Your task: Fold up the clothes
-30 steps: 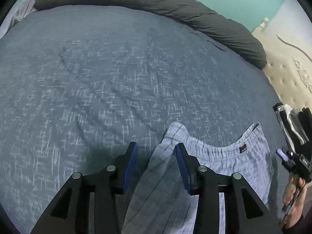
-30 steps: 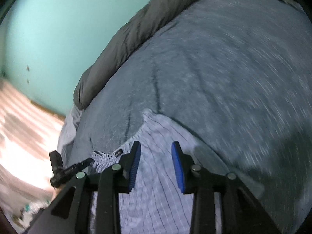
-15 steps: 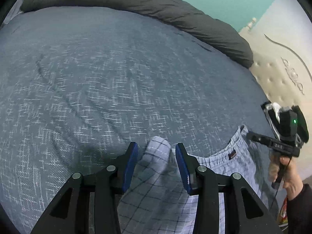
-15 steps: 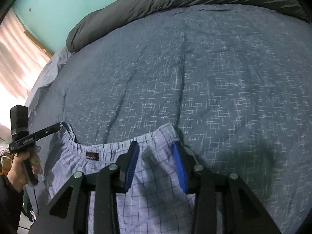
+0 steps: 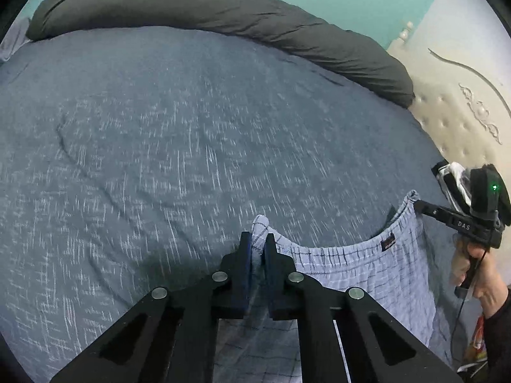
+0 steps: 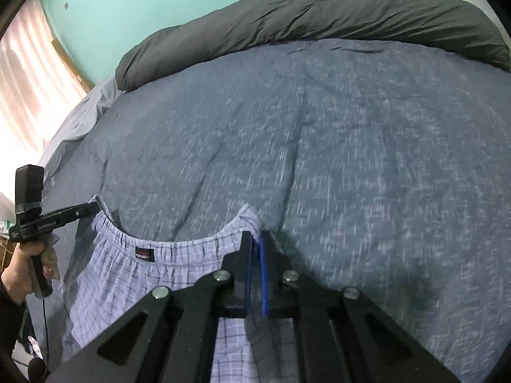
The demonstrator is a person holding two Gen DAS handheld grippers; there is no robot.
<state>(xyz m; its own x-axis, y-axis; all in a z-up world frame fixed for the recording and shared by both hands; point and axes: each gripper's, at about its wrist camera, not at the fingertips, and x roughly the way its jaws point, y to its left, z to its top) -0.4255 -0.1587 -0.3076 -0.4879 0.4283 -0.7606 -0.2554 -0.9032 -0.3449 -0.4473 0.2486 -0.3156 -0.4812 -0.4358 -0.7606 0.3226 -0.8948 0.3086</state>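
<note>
Left gripper [image 5: 258, 246] of black plastic with blue-padded fingers, just closed down to a thin gap, clamped on one corner of the waistband of the pale blue checked cotton shorts [image 5: 357, 274]. A small peak of checked cloth standing up above the fingertips.

Right gripper [image 6: 255, 245], same black build and blue pads, likewise just closed, pinching the opposite waistband corner, cloth bunched between and to the left of its pads. From the left wrist view, seen side-on at the far right edge with its tip at the shorts' upper corner, gripped by a hand [image 5: 479, 274] in a dark sleeve; from the right wrist view, the left tool seen at the far left edge in the other hand [image 6: 19, 274].

Waistband stretched in a sagging curve between the two clamped corners, legs of the shorts hanging down toward the cameras, all above the near edge of a blue-grey flecked bedspread [image 5: 191, 146].

Small dark woven label [image 6: 144, 252] sewn at the middle of the waistband, its red lettering too small to read. White letters "DAS" on the arm of the right tool. White print on the left tool's arm, too blurred to read for certain.

Rolled dark grey duvet [image 5: 223, 12] along the far side of the bed.
</note>
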